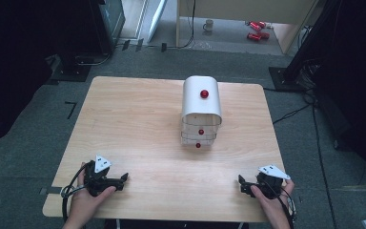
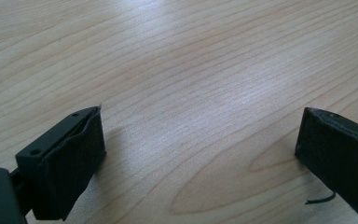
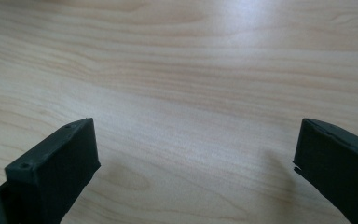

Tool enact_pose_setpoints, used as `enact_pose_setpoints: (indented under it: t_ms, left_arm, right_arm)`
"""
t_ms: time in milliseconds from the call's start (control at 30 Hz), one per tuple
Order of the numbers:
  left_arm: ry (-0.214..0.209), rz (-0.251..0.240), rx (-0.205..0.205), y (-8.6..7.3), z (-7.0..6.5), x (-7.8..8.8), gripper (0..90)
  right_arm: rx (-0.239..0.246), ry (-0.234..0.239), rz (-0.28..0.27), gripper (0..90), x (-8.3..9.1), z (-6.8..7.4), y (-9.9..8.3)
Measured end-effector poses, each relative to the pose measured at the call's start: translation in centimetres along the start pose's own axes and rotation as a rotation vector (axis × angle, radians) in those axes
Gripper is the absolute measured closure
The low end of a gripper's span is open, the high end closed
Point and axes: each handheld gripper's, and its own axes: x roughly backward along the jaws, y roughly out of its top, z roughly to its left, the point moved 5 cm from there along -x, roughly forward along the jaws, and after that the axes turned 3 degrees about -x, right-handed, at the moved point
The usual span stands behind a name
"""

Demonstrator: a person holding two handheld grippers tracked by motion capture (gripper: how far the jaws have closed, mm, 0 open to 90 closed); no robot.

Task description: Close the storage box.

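A cabinet [image 1: 201, 110] is set on the worktop [image 1: 133, 124], towards its far side and just right of centre. One knob [image 1: 204, 94] is placed on its top, and two knobs [image 1: 200, 131] sit below on its near face. The left gripper [image 1: 124, 179] and right gripper [image 1: 241, 183] are rested at the near corners; the cabinet is found well ahead of both pairs of fingers [image 2: 70, 154], between them. Bare worktop is seen between the fingers [image 3: 60, 163] in each gripper view.

**Your two black grippers**

You are holding a black left gripper [image 1: 124, 180] and a black right gripper [image 1: 241, 183], each carrying a grey three-cornered plate on top. Black cables are trailing from both. Your forearms are showing bare, with no sleeves. Small screw holes are dotting the blocky jaws.
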Motion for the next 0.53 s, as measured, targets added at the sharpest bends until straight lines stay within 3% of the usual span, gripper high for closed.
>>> enact_pose_setpoints:
  t_ms: [133, 533]
  left_arm:
    - [0.0, 0.0, 0.0, 0.0, 0.0, 0.0, 1.3]
    - [0.0, 0.0, -0.001, -0.01, 0.0, 0.0, 1.3]
  right_arm:
    - [0.025, 0.005, 0.023, 0.0, -0.46, 0.15, -0.5]
    - [0.027, 0.008, 0.026, 0.0, -0.49, 0.23, -0.51]
